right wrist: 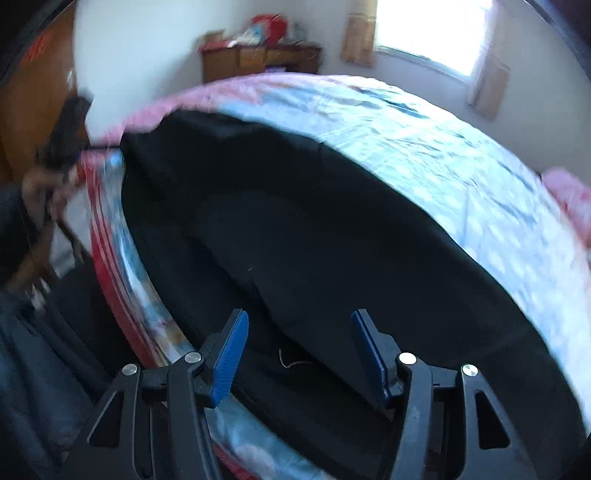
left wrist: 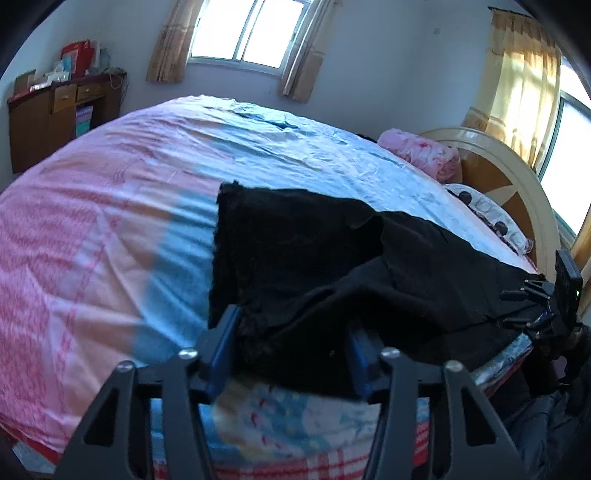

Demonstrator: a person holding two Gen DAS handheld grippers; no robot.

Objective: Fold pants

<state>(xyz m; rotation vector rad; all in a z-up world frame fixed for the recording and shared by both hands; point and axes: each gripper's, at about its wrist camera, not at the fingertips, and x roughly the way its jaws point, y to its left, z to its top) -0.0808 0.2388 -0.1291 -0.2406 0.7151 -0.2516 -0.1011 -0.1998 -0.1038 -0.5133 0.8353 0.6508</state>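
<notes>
Black pants (left wrist: 332, 258) lie spread along the near edge of the bed, one end hanging slightly over the side. My left gripper (left wrist: 293, 325) sits at that end with its blue fingers (left wrist: 221, 347) apart. Black cloth fills the gap between them and drapes over the right finger. My right gripper (left wrist: 509, 308) shows small at the far right, at the pants' other end. In the blurred right wrist view, the right gripper (right wrist: 299, 314) hovers open over the pants (right wrist: 295, 221), near a drawstring (right wrist: 291, 363). Nothing is between its blue pads (right wrist: 229, 354). The left gripper (right wrist: 70, 125) is a dark blur at the upper left.
The bed (left wrist: 92, 221) has a pink and blue sheet. A pink bundle (left wrist: 421, 151) and a patterned pillow (left wrist: 484, 210) lie by the curved headboard (left wrist: 517, 173). A wooden desk (left wrist: 55, 110) stands by the far wall under a window (left wrist: 255, 33). A person's dark clothing (right wrist: 29, 369) is at the left.
</notes>
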